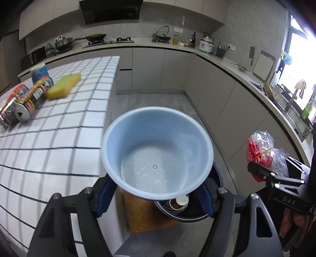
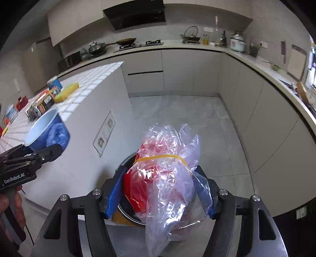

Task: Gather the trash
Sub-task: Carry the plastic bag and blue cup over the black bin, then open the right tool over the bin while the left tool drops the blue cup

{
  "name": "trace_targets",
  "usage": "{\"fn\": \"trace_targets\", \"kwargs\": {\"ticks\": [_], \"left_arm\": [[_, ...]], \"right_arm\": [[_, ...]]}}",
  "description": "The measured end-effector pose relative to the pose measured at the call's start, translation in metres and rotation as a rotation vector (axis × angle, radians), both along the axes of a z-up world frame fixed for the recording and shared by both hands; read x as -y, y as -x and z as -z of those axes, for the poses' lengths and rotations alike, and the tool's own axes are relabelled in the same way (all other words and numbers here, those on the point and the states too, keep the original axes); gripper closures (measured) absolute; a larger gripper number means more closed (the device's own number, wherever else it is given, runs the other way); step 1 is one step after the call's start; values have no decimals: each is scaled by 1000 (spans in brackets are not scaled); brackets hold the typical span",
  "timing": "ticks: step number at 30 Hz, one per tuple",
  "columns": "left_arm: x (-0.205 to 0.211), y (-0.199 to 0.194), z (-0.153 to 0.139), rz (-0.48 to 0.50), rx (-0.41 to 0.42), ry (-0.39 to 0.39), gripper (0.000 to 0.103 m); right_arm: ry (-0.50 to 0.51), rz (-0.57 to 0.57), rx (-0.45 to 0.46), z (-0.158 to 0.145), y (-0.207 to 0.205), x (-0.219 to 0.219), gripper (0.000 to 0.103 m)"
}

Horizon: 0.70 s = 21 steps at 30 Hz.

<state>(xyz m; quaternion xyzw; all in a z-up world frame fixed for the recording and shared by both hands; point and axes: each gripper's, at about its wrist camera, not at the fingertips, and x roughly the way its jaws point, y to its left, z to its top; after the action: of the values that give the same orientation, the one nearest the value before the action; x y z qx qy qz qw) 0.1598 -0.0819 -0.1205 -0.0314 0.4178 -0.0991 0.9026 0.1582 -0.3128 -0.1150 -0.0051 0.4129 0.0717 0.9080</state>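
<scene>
The left claw is clamping a blue bowl while the right claw is clamping a plastic bag above a bin, right of the counter.

Left gripper and right gripper both tilt downward, side by side, jaws partly spread, each clamping a load.

A home kitchen: range hood, stove, rice cooker.
</scene>
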Motion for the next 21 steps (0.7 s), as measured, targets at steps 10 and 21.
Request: {"fn": "trace_targets", "kwargs": {"ticks": [10, 21], "left_arm": [[61, -12, 41, 16, -67, 22, 29], [59, -44, 74, -55, -154, 82, 12]], "right_arm": [[42, -173, -82, 79, -23, 25, 34], [138, -420, -124, 190, -35, 22, 5]]}}
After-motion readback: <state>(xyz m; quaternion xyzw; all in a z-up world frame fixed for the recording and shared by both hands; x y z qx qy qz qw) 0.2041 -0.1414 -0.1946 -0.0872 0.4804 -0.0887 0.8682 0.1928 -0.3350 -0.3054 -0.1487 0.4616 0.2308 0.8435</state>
